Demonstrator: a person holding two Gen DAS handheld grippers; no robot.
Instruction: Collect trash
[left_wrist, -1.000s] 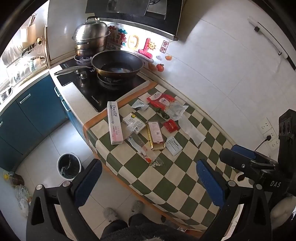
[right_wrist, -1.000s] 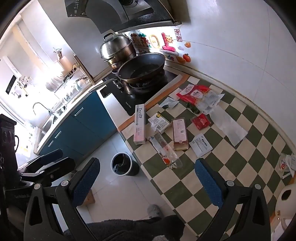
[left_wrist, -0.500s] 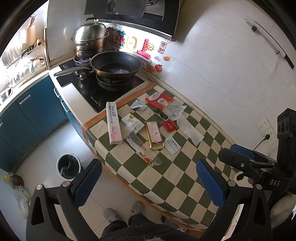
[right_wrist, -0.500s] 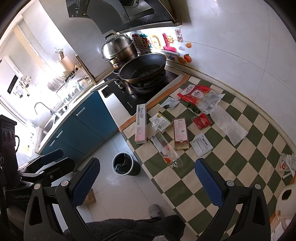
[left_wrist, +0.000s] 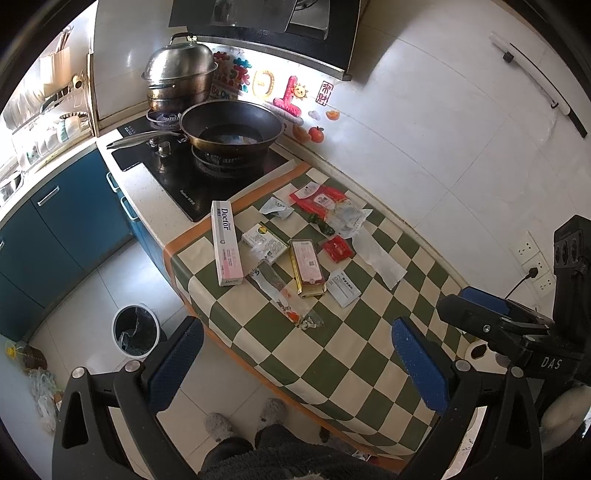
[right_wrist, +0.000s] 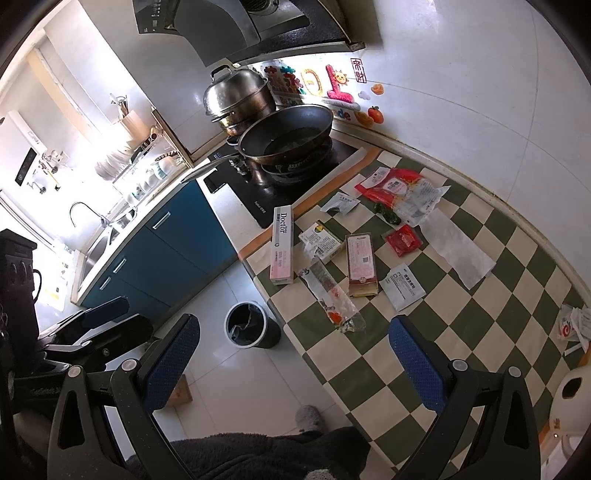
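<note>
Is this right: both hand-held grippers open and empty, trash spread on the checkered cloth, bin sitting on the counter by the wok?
Not quite: the bin stands on the floor beside the counter, below the cloth's edge, as the right wrist view shows. The rest holds: the left hand-held gripper and right hand-held gripper are open and empty, and trash such as the Doctor box lies on the cloth.

Left wrist view: the counter scene sits slightly lower and further left in frame than 1.0 s ago. The Doctor box (left_wrist: 226, 242) and gold packet (left_wrist: 307, 267) have drifted a little away from the left gripper (left_wrist: 295, 363); more of the range hood (left_wrist: 266, 22) and the person's slippers (left_wrist: 245, 419) show.

Right wrist view: the trash bin (right_wrist: 248, 325) and Doctor box (right_wrist: 282, 245) have shifted right and down in frame. The right gripper (right_wrist: 293, 363) is spread as wide as before, nothing between its fingers. No trash item has moved on the checkered cloth (right_wrist: 424, 332).
</note>
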